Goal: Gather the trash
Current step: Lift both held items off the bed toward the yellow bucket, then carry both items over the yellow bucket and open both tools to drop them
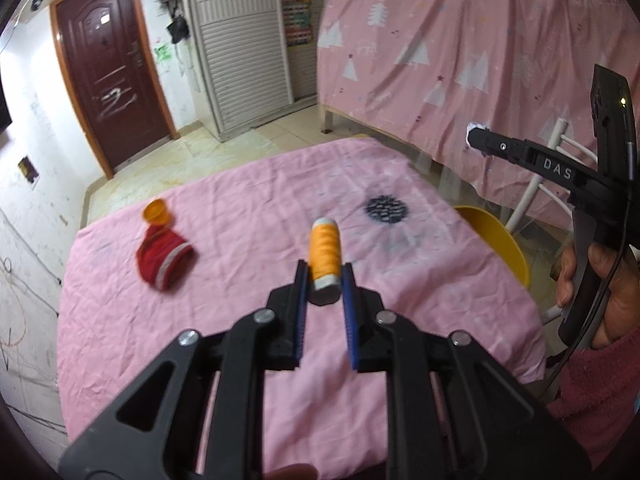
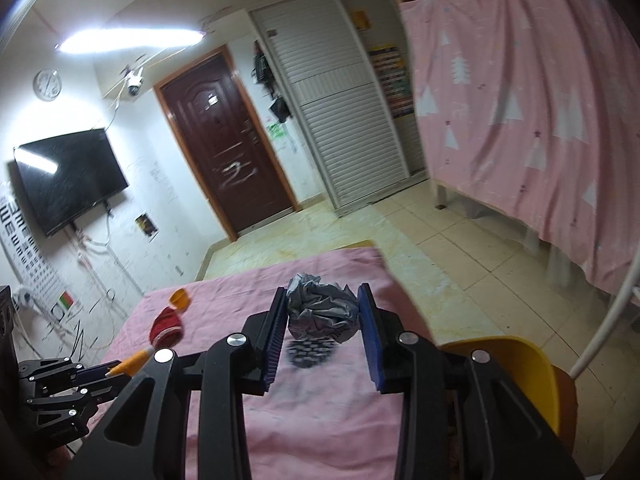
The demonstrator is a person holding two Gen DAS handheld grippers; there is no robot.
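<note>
My left gripper (image 1: 325, 276) is shut on an orange thread spool (image 1: 325, 254) with white ends, held above the pink-covered table (image 1: 240, 216). My right gripper (image 2: 323, 308) is shut on a crumpled grey paper ball (image 2: 322, 312), also above the table. In the left wrist view the right gripper (image 1: 478, 138) shows at the right edge, a scrap of the paper at its tip. The left gripper (image 2: 110, 372) with the orange spool (image 2: 134, 362) appears low left in the right wrist view. A red knitted cloth (image 1: 164, 260) and an orange cap (image 1: 158, 212) lie on the table's left side.
A dark patterned patch (image 1: 386, 209) marks the tablecloth (image 2: 320, 420). A yellow chair (image 1: 498, 240) stands at the table's right edge. A pink sheet with white trees (image 1: 460, 60) hangs behind. A brown door (image 1: 108, 76) and white shutter cabinet (image 1: 240, 48) lie beyond tiled floor.
</note>
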